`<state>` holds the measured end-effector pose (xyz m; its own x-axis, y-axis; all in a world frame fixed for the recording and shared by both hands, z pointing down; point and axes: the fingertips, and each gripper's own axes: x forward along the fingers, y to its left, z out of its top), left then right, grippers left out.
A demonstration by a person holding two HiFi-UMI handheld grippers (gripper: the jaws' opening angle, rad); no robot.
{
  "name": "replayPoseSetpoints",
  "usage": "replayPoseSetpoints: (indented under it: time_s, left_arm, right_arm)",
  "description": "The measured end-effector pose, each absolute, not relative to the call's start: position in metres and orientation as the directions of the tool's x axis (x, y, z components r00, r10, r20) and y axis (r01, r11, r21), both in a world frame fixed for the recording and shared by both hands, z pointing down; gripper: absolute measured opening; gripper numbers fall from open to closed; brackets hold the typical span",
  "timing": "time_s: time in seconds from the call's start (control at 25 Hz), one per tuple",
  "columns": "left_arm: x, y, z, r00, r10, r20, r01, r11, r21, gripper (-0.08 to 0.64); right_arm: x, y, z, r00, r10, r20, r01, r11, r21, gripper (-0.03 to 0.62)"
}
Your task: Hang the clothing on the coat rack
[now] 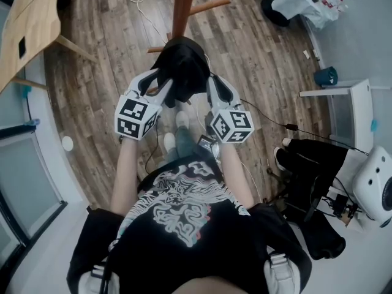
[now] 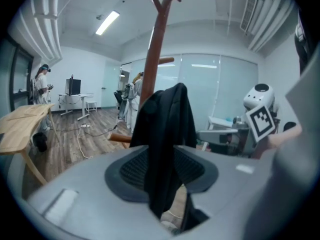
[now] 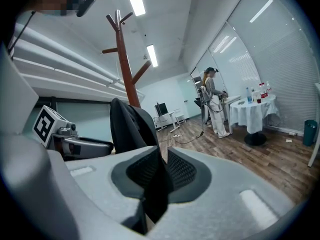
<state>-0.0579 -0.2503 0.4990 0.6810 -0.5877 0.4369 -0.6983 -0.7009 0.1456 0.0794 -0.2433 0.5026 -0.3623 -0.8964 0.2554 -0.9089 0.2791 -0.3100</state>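
The black clothing (image 1: 182, 66) is bunched up in the air against the foot of the coat rack (image 1: 184, 2), held off the wooden floor (image 1: 110, 72) between the two tools. It hangs in folds, and one brown peg (image 1: 210, 5) of the rack juts out to the right above it.

The left hand-held gripper (image 1: 160, 88) is clenched on the clothing's left side. In the left gripper view a dark fold (image 2: 167, 124) runs up between the ribbed pads and the jaws press on it, with the rack's pole (image 2: 157, 49) rising right behind. The right hand-held gripper (image 1: 212, 89) is clamped on the clothing's right side. In the right gripper view the cloth (image 3: 132, 129) is pinched between its pads, and the rack (image 3: 127, 69) stands beyond it.

Both forearms (image 1: 125, 170) reach straight forward, side by side and near each other. The marker cubes (image 1: 138, 116) sit just behind the jaws, and the two tools angle inward toward the clothing.

A light wooden table (image 1: 27, 23) stands at the floor's far left corner, well apart from the rack.
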Motion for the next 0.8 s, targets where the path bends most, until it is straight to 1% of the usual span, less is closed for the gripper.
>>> replayPoseSetpoints:
  time_s: [0.08, 0.2, 0.28, 0.32, 0.36, 0.44, 0.52, 0.68, 0.8]
  left_arm:
    - [-0.056, -0.247, 0.496, 0.699, -0.576, 0.425, -0.685, -0.709, 0.166, 0.123]
    - [-0.053, -0.241, 0.49, 0.702, -0.578, 0.416, -0.677, -0.723, 0.139, 0.11]
    - [-0.053, -0.238, 0.484, 0.702, -0.589, 0.4, -0.677, -0.727, 0.118, 0.042]
    - [-0.054, -0.236, 0.481, 0.706, -0.592, 0.388, -0.676, -0.726, 0.123, -0.011]
    - [-0.055, -0.234, 0.478, 0.711, -0.592, 0.379, -0.676, -0.724, 0.137, -0.011]
    - [-0.056, -0.23, 0.474, 0.715, -0.595, 0.366, -0.677, -0.719, 0.154, -0.011]
    - [-0.057, -0.226, 0.469, 0.715, -0.604, 0.351, -0.678, -0.722, 0.138, -0.011]
    - [-0.059, -0.214, 0.454, 0.744, -0.604, 0.286, -0.659, -0.734, 0.166, -0.011]
    - [-0.063, -0.207, 0.45, 0.731, -0.622, 0.28, -0.672, -0.728, 0.139, -0.011]
  right_arm:
    - [0.081, -0.24, 0.5, -0.355, -0.902, 0.246, -0.909, 0.272, -0.315, 0.055]
    - [0.08, -0.236, 0.494, -0.364, -0.902, 0.234, -0.908, 0.287, -0.304, 0.051]
    - [0.077, -0.233, 0.493, -0.37, -0.897, 0.24, -0.91, 0.297, -0.291, 0.048]
    - [0.076, -0.231, 0.494, -0.371, -0.895, 0.248, -0.911, 0.299, -0.282, 0.018]
    - [0.074, -0.229, 0.494, -0.371, -0.893, 0.256, -0.914, 0.302, -0.273, -0.002]
    - [0.073, -0.224, 0.494, -0.369, -0.892, 0.263, -0.918, 0.305, -0.256, -0.002]
    - [0.073, -0.219, 0.492, -0.365, -0.894, 0.26, -0.92, 0.304, -0.246, -0.002]
    - [0.071, -0.208, 0.486, -0.36, -0.899, 0.25, -0.923, 0.304, -0.235, -0.002]
    - [0.07, -0.198, 0.481, -0.356, -0.902, 0.245, -0.925, 0.303, -0.227, -0.002]
